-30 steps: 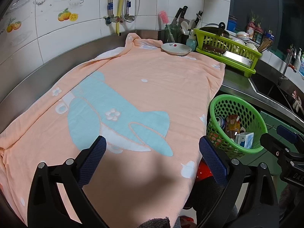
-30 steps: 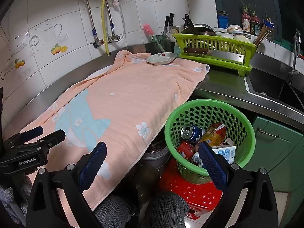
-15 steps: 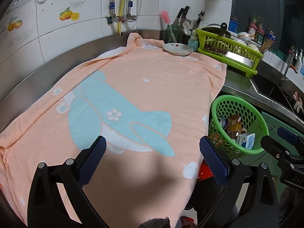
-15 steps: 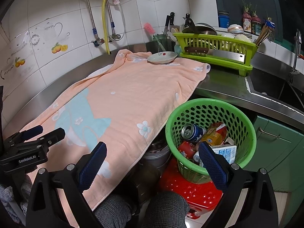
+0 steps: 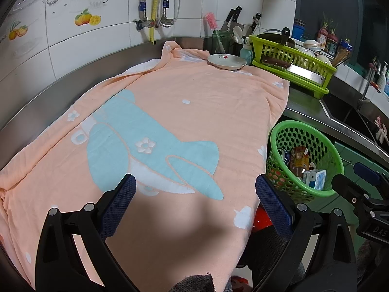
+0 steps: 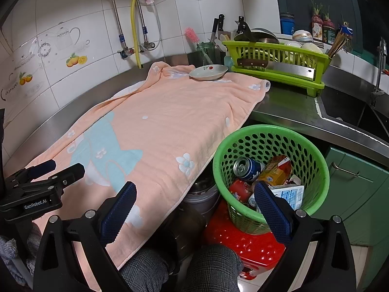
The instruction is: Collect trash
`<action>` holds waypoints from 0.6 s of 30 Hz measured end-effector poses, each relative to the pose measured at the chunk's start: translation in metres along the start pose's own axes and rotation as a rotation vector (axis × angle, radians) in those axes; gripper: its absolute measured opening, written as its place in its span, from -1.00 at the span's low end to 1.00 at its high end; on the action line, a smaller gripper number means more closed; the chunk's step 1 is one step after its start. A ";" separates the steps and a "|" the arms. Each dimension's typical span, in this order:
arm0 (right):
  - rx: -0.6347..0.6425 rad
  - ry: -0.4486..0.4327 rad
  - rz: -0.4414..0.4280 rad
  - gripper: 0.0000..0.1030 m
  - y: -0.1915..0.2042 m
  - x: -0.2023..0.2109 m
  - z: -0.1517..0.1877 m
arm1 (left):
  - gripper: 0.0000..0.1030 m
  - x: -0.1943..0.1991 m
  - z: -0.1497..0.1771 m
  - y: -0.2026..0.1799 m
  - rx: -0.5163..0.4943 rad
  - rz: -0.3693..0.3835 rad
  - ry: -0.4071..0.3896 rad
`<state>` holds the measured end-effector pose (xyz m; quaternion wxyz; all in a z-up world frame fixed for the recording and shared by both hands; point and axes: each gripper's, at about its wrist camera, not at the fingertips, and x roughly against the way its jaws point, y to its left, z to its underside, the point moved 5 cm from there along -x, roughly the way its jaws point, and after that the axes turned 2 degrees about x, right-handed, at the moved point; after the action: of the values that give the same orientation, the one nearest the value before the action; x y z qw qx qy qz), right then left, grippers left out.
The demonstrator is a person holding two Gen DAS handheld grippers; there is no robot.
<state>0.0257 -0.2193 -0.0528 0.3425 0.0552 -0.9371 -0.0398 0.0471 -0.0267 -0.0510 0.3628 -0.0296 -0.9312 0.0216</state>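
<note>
While both claws hang over the near edge of the bench, almost nothing shifts from a second ago: the left view creeps slightly forward over the towel (image 5: 184,112), and the right view holds nearly the same framing. No trash is left on the towel in either view; only a small dish (image 5: 226,61) sits at its far end, beside the dish rack (image 5: 294,60). The trash already lies in the green basket (image 6: 313,150), which stands on a red stool (image 6: 245,241) just off the bench edge: a blue can (image 6: 246,168), a red can, a yellow wrapper and a white carton (image 6: 289,193). That suggests the collecting is done or nearly so.

The left claw (image 5: 194,199) is spread wide, its pads clear of the towel below and gripping nothing. The right claw (image 6: 194,202) is equally wide apart and empty; one finger frames the towel's hanging edge, the other the basket, touching neither as far as can be told.
</note>
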 end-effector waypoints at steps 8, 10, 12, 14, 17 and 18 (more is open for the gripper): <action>-0.003 -0.001 0.000 0.83 0.001 0.000 0.000 | 0.89 0.000 0.000 0.000 0.001 0.001 0.000; -0.002 -0.001 0.002 0.83 0.001 0.000 0.000 | 0.89 0.000 0.000 0.000 0.002 0.002 0.000; -0.003 0.000 -0.001 0.83 0.001 0.001 0.000 | 0.89 0.000 0.001 -0.001 0.000 0.001 0.001; -0.002 -0.002 0.006 0.83 0.000 0.001 -0.001 | 0.89 0.000 0.001 -0.002 0.001 0.002 0.001; -0.005 -0.005 0.007 0.83 -0.001 0.001 0.000 | 0.89 0.000 0.001 -0.002 -0.001 0.002 0.001; -0.006 -0.004 0.006 0.83 -0.001 0.001 0.000 | 0.89 0.000 0.001 -0.002 -0.001 0.003 0.000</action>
<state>0.0251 -0.2206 -0.0520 0.3408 0.0512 -0.9378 -0.0416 0.0466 -0.0285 -0.0515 0.3626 -0.0312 -0.9312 0.0216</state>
